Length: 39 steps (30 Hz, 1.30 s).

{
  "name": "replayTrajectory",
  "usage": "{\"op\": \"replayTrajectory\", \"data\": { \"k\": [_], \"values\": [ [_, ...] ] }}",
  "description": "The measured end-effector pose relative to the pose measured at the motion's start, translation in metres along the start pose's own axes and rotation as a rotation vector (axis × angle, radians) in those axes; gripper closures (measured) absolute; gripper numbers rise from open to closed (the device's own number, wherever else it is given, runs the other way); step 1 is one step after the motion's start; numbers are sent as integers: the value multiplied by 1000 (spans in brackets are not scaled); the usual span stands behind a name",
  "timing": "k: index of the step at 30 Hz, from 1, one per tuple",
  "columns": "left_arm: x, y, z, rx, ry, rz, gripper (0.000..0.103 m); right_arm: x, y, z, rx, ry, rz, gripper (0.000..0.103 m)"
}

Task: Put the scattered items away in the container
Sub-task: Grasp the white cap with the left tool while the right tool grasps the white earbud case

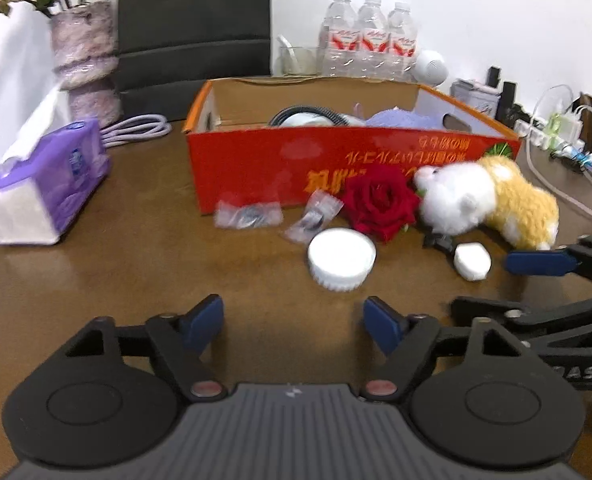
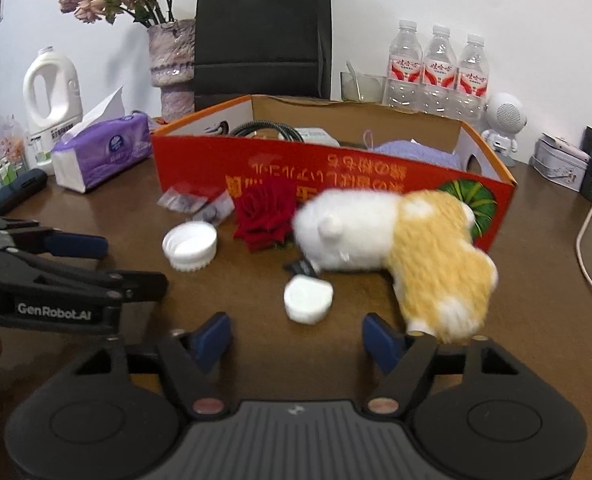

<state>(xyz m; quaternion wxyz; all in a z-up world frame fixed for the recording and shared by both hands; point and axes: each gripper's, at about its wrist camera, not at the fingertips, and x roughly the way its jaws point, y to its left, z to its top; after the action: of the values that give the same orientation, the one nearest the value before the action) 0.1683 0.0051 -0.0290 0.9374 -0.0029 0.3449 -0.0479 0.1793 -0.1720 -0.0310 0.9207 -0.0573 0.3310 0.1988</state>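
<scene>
Left gripper (image 1: 292, 322) and right gripper (image 2: 296, 338) gape empty; advise centring each item, starting with the white cap (image 1: 341, 258), before closing.

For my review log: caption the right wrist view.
Open right gripper faces white-and-orange plush toy before red cardboard box.

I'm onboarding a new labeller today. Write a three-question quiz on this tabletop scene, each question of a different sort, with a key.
1. True or false: the plush toy lies inside the red box.
2. Which lies nearest the rose? A) tissue pack B) round white lid C) water bottles
3. Fill in: both the left hand-held gripper and the right hand-held gripper hold ____.

Key: 1 false; 2 B; 3 nothing
</scene>
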Motion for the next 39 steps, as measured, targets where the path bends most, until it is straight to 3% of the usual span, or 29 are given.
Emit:
{"op": "replayTrajectory", "data": {
  "k": [6,8,9,10,18,32,39],
  "values": [
    [17,-9,12,18,-22,-35,36,9,-4,6,12,-28,-11,55],
    [21,-16,13,51,-38,-32,49,8,-4,6,7,-32,0,63],
    [22,-19,13,65,-45,-28,53,7,-3,6,3,-35,5,77],
    [22,-21,13,69,-49,-38,62,7,-3,6,0,-37,7,77],
    [13,-21,8,43,-70,-56,62,-2,-6,3,20,-68,24,77],
    [-67,-1,-30,-65,-189,-57,62,-54,-10,-24,36,-141,4,77],
    [-72,1,-45,-92,-175,-38,62,-66,-11,-35,43,-152,-8,77]
  ]
}}
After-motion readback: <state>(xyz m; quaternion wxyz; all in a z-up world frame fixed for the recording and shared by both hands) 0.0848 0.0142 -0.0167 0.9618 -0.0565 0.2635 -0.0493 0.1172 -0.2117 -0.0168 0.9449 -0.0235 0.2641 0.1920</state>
